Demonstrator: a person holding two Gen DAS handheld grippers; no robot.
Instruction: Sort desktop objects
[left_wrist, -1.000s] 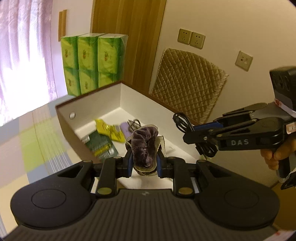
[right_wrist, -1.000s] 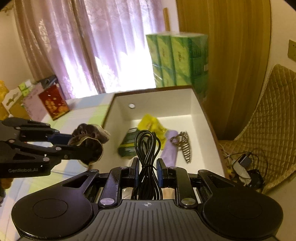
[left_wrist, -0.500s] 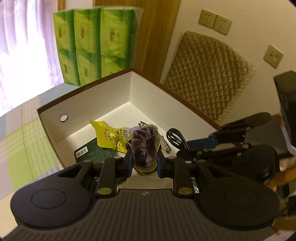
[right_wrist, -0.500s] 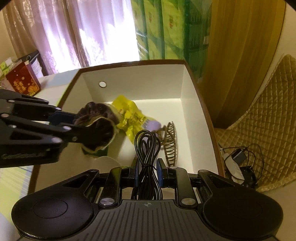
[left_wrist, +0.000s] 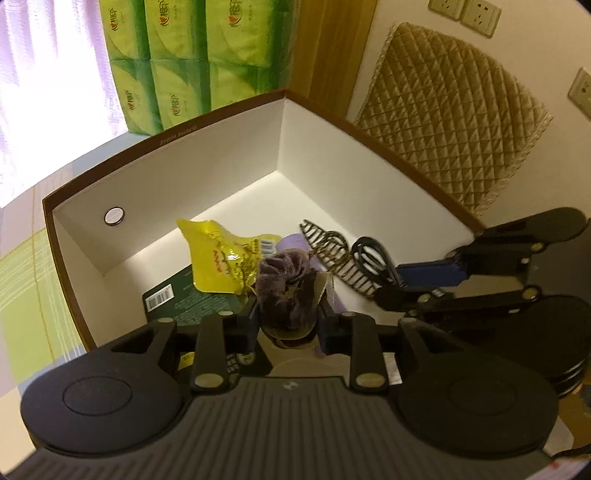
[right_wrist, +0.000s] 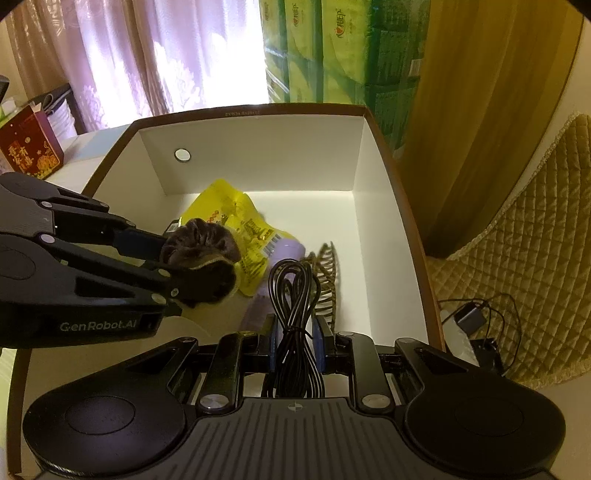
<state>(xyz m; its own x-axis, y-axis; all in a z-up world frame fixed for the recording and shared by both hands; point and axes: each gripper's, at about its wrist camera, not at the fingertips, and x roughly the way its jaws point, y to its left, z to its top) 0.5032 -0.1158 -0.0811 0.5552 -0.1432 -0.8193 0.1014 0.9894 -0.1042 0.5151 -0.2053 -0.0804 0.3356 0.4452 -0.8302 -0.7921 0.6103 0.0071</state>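
A white box with a brown rim (left_wrist: 207, 170) holds a yellow packet (left_wrist: 218, 258), a dark green card (left_wrist: 184, 302), a lilac item (left_wrist: 291, 242) and a bronze comb clip (left_wrist: 332, 254). My left gripper (left_wrist: 288, 317) hangs over the box's inside with a purple velvet scrunchie (left_wrist: 286, 291) between its pads. Its jaws are opening, and the scrunchie still touches both pads. In the right wrist view the same scrunchie (right_wrist: 201, 243) shows at the left. My right gripper (right_wrist: 295, 332) is shut on a coiled black cable (right_wrist: 293, 295) above the box's near end.
Green tissue packs (left_wrist: 177, 55) stand behind the box. A quilted tan cushion (left_wrist: 450, 110) leans on the wall at the right, under wall sockets (left_wrist: 465, 11). A red carton (right_wrist: 29, 144) sits far left. A charger with cords (right_wrist: 472, 317) lies beside the box.
Both grippers have come forward and down over the box, each with its object. The left jaws now stand a little wider around the scrunchie.
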